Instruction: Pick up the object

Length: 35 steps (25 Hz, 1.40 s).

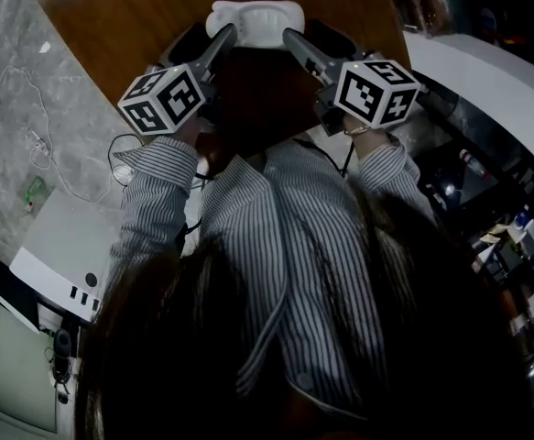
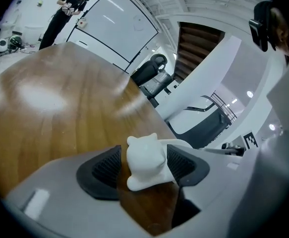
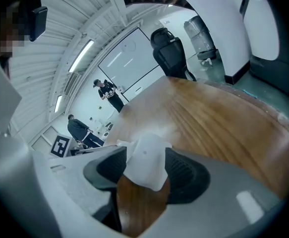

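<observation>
White figure [image 1: 256, 18] sits on the surface [image 1: 129, 16]; left tool [image 2: 143, 167] and right tool [image 3: 144, 171] each stand spread around it, pads [image 2: 107, 165] seemingly not pressing.

Person wears a collared, long-sleeved shirt [image 1: 276, 246] with fine dark and white stripes running down body and sleeves [image 1: 157, 200]. Left gripper [image 2: 143, 163] and right gripper [image 3: 145, 170]: smooth grey shells with black ribbed pads [image 2: 107, 165]. Each bears a white cube [image 1: 161, 99] printed with black square markers.
</observation>
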Available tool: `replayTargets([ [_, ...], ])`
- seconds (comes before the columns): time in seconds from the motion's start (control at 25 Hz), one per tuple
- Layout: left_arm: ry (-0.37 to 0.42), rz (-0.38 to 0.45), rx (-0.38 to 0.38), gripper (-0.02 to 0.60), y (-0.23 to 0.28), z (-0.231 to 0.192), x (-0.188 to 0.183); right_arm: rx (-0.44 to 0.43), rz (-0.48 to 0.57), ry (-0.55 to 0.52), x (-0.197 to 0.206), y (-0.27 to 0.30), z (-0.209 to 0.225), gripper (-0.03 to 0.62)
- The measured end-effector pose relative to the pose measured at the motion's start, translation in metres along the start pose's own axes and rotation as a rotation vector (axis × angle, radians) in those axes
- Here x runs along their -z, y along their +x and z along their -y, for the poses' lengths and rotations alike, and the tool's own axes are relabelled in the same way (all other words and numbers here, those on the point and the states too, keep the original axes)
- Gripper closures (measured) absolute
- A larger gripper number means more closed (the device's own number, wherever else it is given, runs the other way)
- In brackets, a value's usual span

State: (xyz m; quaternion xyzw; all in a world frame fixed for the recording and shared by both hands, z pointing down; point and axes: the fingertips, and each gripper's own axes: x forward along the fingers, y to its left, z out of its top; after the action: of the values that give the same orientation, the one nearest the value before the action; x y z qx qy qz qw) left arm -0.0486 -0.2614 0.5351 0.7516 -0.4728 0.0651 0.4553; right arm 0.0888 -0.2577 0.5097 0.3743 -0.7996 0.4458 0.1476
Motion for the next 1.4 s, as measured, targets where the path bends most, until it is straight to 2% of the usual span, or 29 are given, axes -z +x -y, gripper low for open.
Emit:
replayTargets([
  [0.28,0.047,-0.036,0.012,0.285,0.011,0.006,-0.003,-0.021,-0.014,0.028,-0.002,0.012,-0.003,0.361],
  [0.36,0.061,-0.044,0.005,0.318,0.012,0.006,-0.001,-0.018,-0.016,0.035,-0.002,0.013,-0.002,0.361],
  [0.64,0.054,-0.044,-0.005,0.313,0.015,0.007,0.001,-0.02,-0.028,0.065,-0.003,0.011,0.003,0.361],
  [1.04,0.058,-0.012,-0.012,0.314,-0.006,0.022,0.005,0.001,0.004,0.054,0.004,-0.009,-0.012,0.37],
  [1.24,0.06,0.011,0.0,0.314,-0.006,0.027,-0.008,-0.001,0.032,0.035,-0.012,-0.012,-0.016,0.372],
  [1.4,0.067,0.061,0.007,0.314,-0.028,0.038,-0.022,-0.019,0.068,-0.006,-0.023,-0.024,-0.039,0.372],
])
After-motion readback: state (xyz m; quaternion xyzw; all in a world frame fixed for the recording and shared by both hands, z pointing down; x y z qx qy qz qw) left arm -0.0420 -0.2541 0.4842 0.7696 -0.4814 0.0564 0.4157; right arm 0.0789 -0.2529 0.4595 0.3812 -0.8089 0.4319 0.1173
